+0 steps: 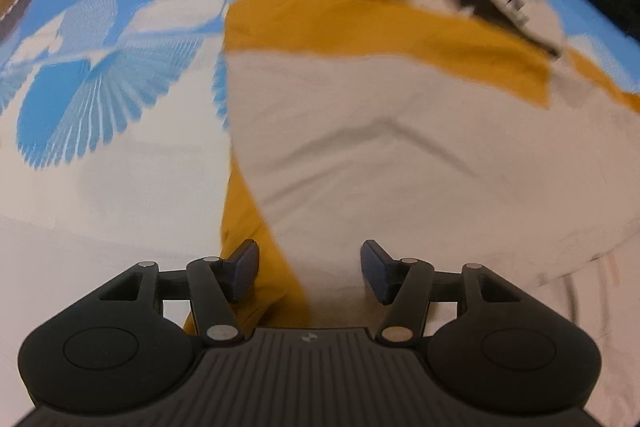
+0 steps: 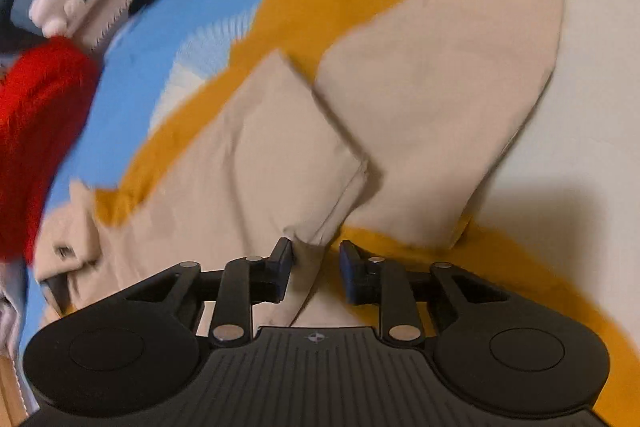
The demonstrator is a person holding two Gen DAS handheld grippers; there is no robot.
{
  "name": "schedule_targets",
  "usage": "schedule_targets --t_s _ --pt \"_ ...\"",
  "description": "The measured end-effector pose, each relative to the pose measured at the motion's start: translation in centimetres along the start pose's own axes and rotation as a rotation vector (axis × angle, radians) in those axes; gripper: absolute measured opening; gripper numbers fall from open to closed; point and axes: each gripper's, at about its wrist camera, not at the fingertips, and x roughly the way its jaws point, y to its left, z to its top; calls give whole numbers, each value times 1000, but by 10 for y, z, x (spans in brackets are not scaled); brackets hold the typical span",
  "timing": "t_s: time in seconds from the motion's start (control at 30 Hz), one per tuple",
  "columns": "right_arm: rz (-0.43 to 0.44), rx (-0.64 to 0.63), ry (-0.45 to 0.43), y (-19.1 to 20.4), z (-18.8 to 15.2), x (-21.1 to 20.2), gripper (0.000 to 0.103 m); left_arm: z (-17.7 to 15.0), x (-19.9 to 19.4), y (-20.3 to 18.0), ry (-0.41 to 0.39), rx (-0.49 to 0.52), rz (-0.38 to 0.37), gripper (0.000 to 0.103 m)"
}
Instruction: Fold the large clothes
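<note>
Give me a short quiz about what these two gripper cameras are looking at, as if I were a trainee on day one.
1. True or false: the left gripper has its fingers spread, with nothing pinched between them.
2. Multiple choice: the beige garment lies on top of a cloth of which colour? A) green B) mustard yellow C) purple
3. Fill in: between the fingers of the right gripper sits a fold of the ____ garment.

Key
1. True; only flat fabric shows below the gap.
2. B; the mustard cloth peeks out along the beige garment's edges, on the blue and white bedsheet.
3. Beige; whether the fingers actually clamp it is unclear.
</note>
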Motion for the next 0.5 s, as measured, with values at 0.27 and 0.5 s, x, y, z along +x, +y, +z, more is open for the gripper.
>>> schedule_targets --t_s 0.27,0.5 --pt "-15 -121 -302 -28 73 -51 41 6 -17 -30 -72 55 -46 65" --pt "-140 -38 -362 -111 124 -50 41 3 -17 -45 -79 84 -68 65"
